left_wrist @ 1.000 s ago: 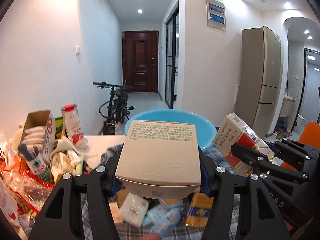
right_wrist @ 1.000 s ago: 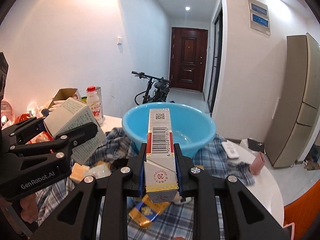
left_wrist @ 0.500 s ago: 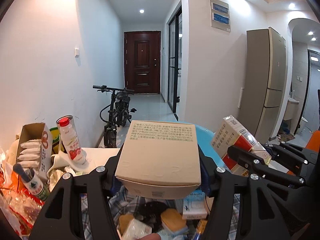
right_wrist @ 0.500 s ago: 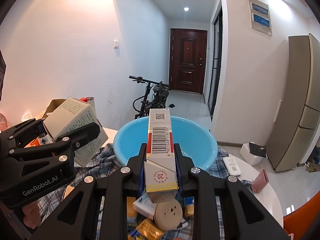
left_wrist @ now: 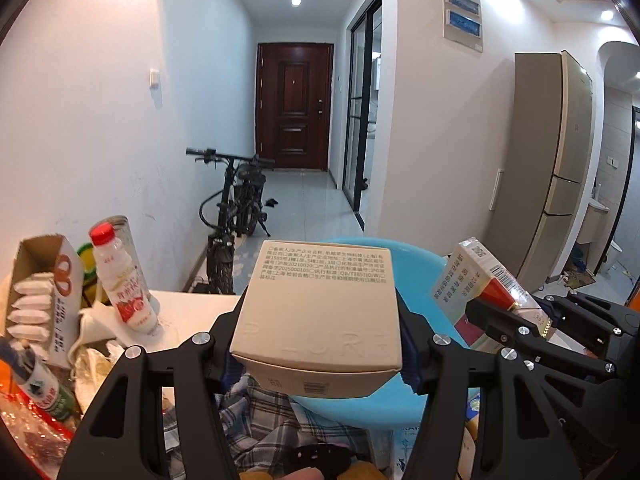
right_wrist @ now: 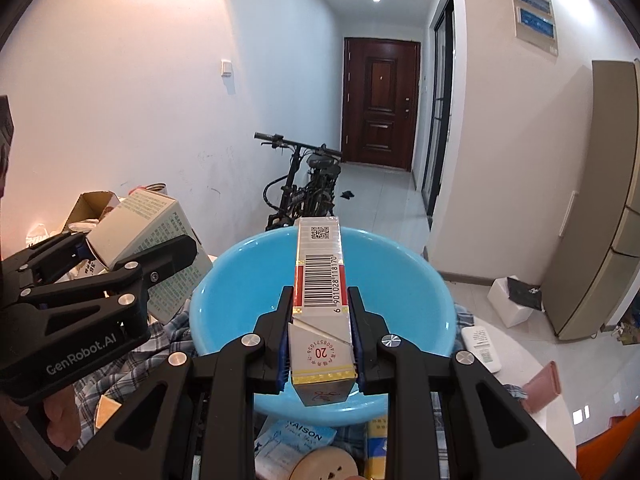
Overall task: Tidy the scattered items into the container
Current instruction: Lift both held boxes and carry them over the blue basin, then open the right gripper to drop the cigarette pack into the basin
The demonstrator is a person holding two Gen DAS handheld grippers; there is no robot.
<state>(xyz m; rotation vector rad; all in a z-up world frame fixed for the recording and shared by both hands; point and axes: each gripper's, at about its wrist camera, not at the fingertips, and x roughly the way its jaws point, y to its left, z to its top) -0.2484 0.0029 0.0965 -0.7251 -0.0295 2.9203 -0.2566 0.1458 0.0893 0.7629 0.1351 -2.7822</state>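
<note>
Beige cardboard box (left_wrist: 316,312) sits clamped in our left gripper (left_wrist: 318,344), near the round blue plastic basin (left_wrist: 420,268); our right gripper (right_wrist: 320,320) pinches a slim red-and-white barcoded carton (right_wrist: 320,280) over that basin (right_wrist: 400,280).

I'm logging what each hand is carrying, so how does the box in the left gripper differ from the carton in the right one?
The beige box is wide and squarish, filling the left gripper; the red and white carton is long and narrow in the right gripper. The beige box is plain with small print; the carton shows a barcode and QR code. Both are clamped at the sides and held near the blue basin.
</note>
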